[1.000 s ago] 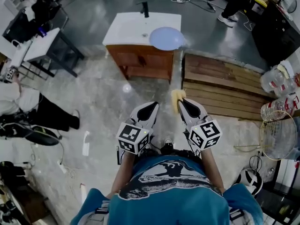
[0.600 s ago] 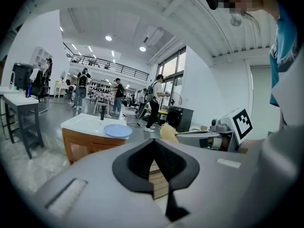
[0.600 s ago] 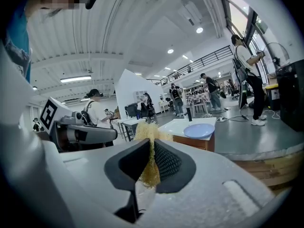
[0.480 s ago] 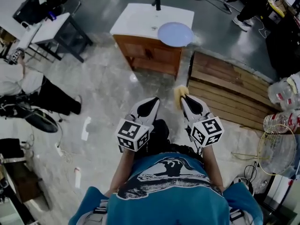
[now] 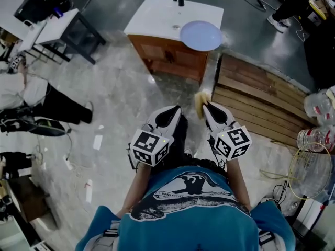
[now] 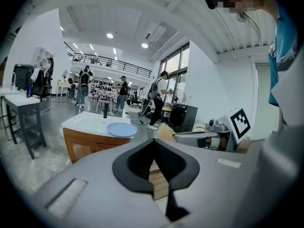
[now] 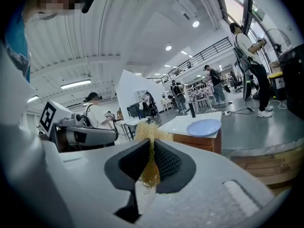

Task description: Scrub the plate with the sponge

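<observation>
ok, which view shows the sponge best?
Right gripper view: the sponge sits centre frame, pinched in the shut jaws of the right gripper. Head view shows it only as a small yellow patch at that gripper's tip. Left gripper view catches a pale edge from the side.

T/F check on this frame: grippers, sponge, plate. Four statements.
1. The right gripper is shut on the sponge. True.
2. The left gripper holds the plate. False: its jaws are shut on nothing, and the plate lies on the sink cabinet.
3. The sponge touches the plate. False: they are well apart.
4. In the head view, the plate sits at the cabinet's right end. True.
</observation>
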Demonstrator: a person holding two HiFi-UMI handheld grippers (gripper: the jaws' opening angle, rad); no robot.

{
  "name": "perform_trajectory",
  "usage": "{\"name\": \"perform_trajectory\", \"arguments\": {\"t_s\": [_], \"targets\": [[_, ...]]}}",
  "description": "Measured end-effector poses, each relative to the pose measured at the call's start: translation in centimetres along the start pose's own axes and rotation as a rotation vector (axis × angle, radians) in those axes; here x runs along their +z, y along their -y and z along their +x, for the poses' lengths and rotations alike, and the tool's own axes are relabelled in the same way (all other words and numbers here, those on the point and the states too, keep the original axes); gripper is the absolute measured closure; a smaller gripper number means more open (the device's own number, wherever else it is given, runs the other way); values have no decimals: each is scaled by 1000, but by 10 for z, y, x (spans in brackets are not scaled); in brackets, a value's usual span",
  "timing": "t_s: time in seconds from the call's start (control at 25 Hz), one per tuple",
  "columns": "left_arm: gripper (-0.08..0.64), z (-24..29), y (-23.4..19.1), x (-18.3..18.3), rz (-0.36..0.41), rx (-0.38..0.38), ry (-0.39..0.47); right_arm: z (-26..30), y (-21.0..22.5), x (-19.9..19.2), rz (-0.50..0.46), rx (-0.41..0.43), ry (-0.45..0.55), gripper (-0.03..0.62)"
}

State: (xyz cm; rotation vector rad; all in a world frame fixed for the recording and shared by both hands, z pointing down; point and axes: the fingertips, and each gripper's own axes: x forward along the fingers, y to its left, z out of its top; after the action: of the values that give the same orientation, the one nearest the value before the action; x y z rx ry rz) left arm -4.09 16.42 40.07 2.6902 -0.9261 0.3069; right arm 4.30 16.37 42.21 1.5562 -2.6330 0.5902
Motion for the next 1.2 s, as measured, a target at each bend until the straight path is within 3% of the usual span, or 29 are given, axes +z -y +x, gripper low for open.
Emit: {"name": "perform_trajectory", "arguments": {"t_s": [0.68,0.92,1.2], "targets": [[545,125,-136,71,58,-156,-50,161,76,58,55,-79,-8,561],[544,158,-182,79,83,-204,-78,205,100,72,61,-143,-16,561],[545,191,-219,81,44,-234,-97,228,124,84,51,-220,-32,561]]}}
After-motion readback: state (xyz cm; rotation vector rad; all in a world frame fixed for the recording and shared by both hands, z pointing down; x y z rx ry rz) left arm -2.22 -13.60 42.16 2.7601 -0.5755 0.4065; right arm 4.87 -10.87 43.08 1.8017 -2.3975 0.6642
